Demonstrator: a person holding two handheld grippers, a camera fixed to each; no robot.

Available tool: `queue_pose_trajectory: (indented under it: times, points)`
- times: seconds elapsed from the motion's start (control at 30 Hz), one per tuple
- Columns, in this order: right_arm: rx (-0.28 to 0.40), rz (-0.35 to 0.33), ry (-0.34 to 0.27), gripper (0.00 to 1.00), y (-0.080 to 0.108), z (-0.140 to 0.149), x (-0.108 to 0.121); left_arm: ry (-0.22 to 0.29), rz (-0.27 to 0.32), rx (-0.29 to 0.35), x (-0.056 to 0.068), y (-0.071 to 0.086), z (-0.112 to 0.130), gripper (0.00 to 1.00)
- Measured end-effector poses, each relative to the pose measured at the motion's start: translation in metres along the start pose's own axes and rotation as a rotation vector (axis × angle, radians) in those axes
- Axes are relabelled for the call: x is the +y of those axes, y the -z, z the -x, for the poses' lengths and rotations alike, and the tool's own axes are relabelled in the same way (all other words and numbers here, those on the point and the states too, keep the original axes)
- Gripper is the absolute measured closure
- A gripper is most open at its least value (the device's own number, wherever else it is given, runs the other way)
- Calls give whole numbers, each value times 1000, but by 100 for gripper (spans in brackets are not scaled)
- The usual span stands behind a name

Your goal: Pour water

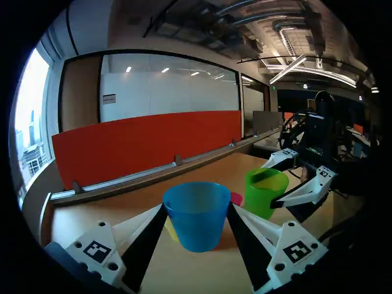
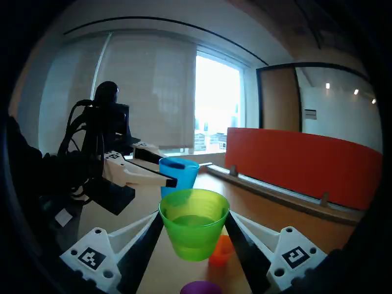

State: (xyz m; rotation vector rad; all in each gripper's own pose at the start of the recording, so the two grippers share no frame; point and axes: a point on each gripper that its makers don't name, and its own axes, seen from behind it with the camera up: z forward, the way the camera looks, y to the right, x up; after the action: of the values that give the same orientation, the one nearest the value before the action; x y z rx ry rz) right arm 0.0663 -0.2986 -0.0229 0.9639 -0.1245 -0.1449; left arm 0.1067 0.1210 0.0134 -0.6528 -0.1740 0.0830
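Your left gripper clamps the blue cup upright to receive, while at 2 o'clock your right gripper clamps the green cup level, keeping its water in.

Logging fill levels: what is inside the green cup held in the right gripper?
Clear liquid partly fills the green cup, its surface showing through the translucent wall in the right gripper view. Fingers of the right gripper cover its lower sides.
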Motion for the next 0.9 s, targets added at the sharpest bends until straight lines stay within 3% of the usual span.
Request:
queue_pose_trajectory:
  times: [0.3, 0.9]
  points:
    - [-8, -5, -24, 11, -1, -1, -2, -13, 5, -43, 0, 0, 20, 15]
    - [-36, -25, -9, 11, -4, 12, -7, -48, -4, -105, -1, 3, 52, 15]
